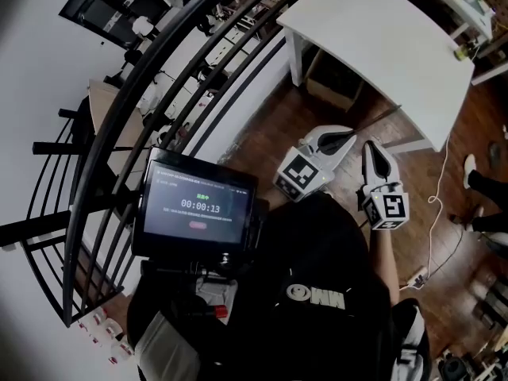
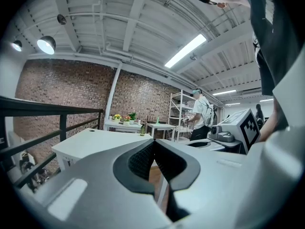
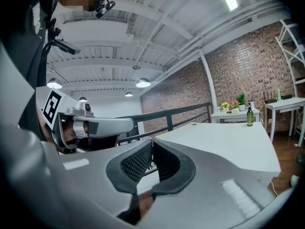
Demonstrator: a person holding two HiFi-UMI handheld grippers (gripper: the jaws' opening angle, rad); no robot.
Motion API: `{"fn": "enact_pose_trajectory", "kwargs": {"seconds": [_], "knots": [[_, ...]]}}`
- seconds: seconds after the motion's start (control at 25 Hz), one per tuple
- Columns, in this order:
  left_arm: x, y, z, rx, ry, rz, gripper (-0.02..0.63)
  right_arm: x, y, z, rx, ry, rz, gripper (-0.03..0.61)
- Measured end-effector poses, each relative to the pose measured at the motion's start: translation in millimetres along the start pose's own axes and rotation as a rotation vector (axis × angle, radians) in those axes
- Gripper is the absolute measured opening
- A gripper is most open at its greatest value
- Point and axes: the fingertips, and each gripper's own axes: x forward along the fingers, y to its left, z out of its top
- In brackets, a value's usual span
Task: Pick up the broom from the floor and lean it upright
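No broom shows clearly in any view. Just past the left gripper's tip a thin dark stick [image 1: 379, 117] lies on the wood floor and runs under the white table [image 1: 381, 38]; I cannot tell what it is. Both grippers are held side by side at chest height and point toward the table. My left gripper [image 1: 352, 136] [image 2: 154, 141] is shut, its ribbed pads meeting with nothing between them. My right gripper [image 1: 371, 144] [image 3: 152, 140] is also shut and empty. Each gripper shows in the other's view: the right gripper [image 2: 233, 128] and the left gripper [image 3: 90, 125].
A black metal railing [image 1: 119, 133] curves along the left. A cardboard box [image 1: 333, 82] sits under the table. A white cable [image 1: 436, 205] and a power strip [image 1: 417, 276] lie on the floor at right. A person [image 2: 200, 118] stands far off by the shelves.
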Motion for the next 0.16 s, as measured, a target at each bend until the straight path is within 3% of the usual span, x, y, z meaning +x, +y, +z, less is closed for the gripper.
{"fn": "enact_pose_trajectory", "kwargs": {"seconds": [0.16], "knots": [[0.1,8.9,-6.7,0.034,0.04,0.013,0.014,6.6,-1.9,-2.2,0.008,0.007,-0.005,0.002]]}}
